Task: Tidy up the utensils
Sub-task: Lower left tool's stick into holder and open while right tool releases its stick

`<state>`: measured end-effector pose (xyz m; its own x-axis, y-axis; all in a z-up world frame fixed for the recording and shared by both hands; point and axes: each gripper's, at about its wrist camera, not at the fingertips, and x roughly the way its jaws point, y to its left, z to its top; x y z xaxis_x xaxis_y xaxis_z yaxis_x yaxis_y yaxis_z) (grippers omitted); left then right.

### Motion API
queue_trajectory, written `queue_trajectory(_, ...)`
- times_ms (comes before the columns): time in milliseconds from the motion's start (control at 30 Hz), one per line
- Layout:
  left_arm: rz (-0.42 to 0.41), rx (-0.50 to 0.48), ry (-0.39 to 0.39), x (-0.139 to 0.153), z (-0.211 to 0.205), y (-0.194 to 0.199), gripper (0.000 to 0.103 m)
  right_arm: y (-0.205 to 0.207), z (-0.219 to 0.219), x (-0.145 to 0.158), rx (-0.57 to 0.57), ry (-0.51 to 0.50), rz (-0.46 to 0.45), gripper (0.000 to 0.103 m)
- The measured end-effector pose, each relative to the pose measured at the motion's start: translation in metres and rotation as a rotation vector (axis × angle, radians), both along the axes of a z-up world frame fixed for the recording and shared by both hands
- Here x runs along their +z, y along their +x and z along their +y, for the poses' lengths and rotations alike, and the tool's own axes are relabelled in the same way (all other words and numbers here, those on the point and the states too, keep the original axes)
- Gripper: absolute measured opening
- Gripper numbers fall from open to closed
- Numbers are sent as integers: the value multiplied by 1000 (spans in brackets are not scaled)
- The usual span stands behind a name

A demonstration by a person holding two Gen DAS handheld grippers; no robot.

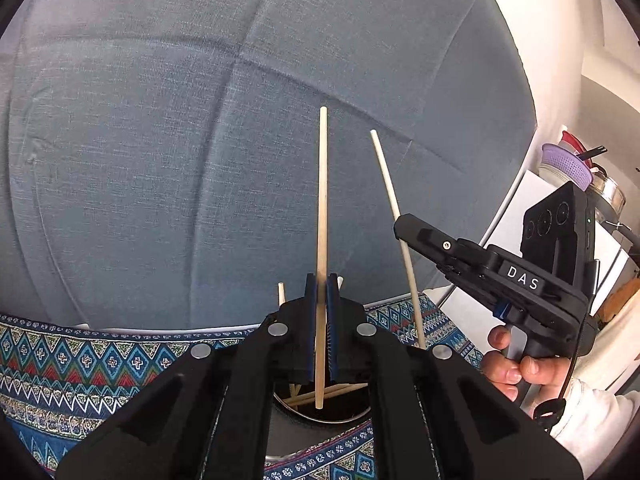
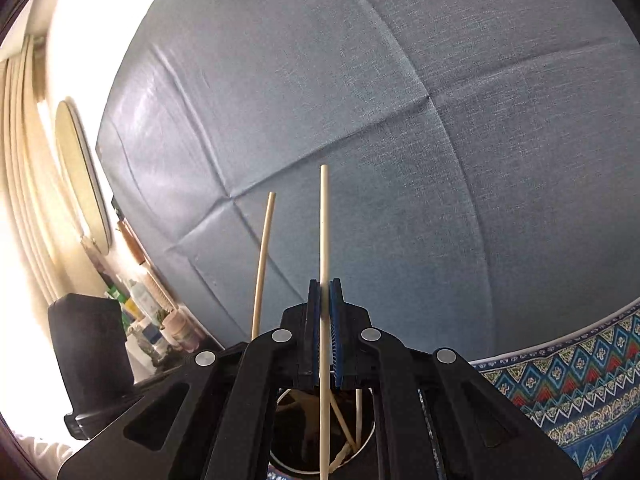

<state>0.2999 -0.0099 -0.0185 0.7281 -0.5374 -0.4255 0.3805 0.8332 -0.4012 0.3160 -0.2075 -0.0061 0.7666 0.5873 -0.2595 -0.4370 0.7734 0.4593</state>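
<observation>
Both grippers, left (image 1: 322, 292) and right (image 2: 325, 300), each pinch one upright chopstick (image 1: 322, 208) above the metal holder (image 1: 320, 416); an off-centre release might drop it outside.

We see a pale wooden chopstick (image 1: 322, 216) standing upright, its lower end inside the round metal cup (image 1: 288, 408) at 6 o'clock. A second chopstick (image 1: 394, 216) leans toward 1 o'clock, also reaching down to the cup. Several more sticks (image 1: 320, 394) lie crossed inside the cup's dark mouth.
</observation>
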Motion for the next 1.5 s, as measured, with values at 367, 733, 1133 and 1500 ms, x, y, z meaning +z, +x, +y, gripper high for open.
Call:
queue_trajectory(367,0,12,-24,-27,-5,0,5,5,-3,-12,28,152,-13,5)
queue_trajectory(733,2,45,-30,-49,-7,-9,5,2,0,-43,-31,229,-50,5)
queue_trajectory(1133,1,47,-16,-50,-11,-18,5,-1,11,-52,-60,183,-70,5)
queue_trajectory(1500,-27,59,-25,-44,-8,-22,5,-10,24,-74,-137,125,-113,5)
